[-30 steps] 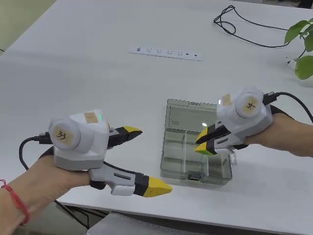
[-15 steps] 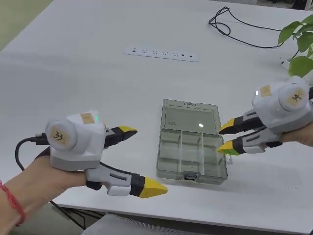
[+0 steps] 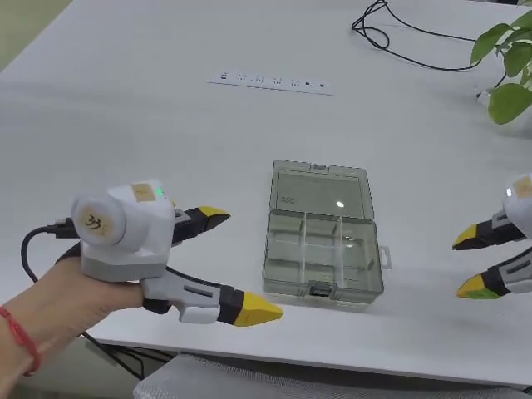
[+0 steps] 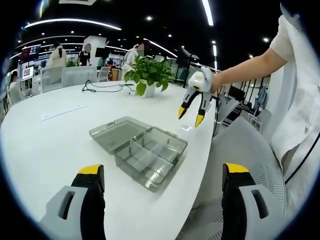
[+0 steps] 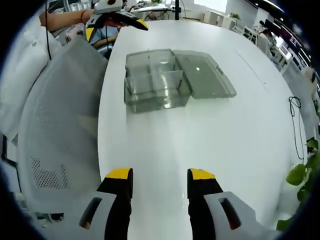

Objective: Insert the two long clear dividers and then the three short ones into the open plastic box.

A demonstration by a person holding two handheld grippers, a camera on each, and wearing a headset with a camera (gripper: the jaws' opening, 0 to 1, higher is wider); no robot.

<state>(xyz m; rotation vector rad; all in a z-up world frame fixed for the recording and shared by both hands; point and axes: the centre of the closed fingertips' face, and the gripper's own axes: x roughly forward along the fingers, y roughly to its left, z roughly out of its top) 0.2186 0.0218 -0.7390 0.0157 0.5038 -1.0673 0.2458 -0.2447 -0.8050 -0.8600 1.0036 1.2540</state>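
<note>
The clear plastic box [image 3: 322, 264] lies open near the table's front edge, its lid [image 3: 321, 189] flat behind it. Clear dividers stand inside and split it into several compartments. My left gripper [image 3: 241, 264] hovers left of the box, open and empty. My right gripper [image 3: 465, 266] is off to the right of the box, open, with nothing between its fingers. The left gripper view shows its own wide-open jaws, the box [image 4: 145, 150] and the right gripper [image 4: 190, 116] beyond. In the right gripper view the box [image 5: 157, 80] lies ahead, with the left gripper [image 5: 120, 17] past it.
A white power strip [image 3: 270, 82] lies far behind the box. A black cable [image 3: 399, 41] and a potted plant [image 3: 507, 71] sit at the back right. A mesh chair [image 5: 55, 125] stands by the table's front edge [image 3: 332, 357].
My right gripper has drawn back from over the box to the right and its jaws have opened. The left gripper has stayed about where it was.
</note>
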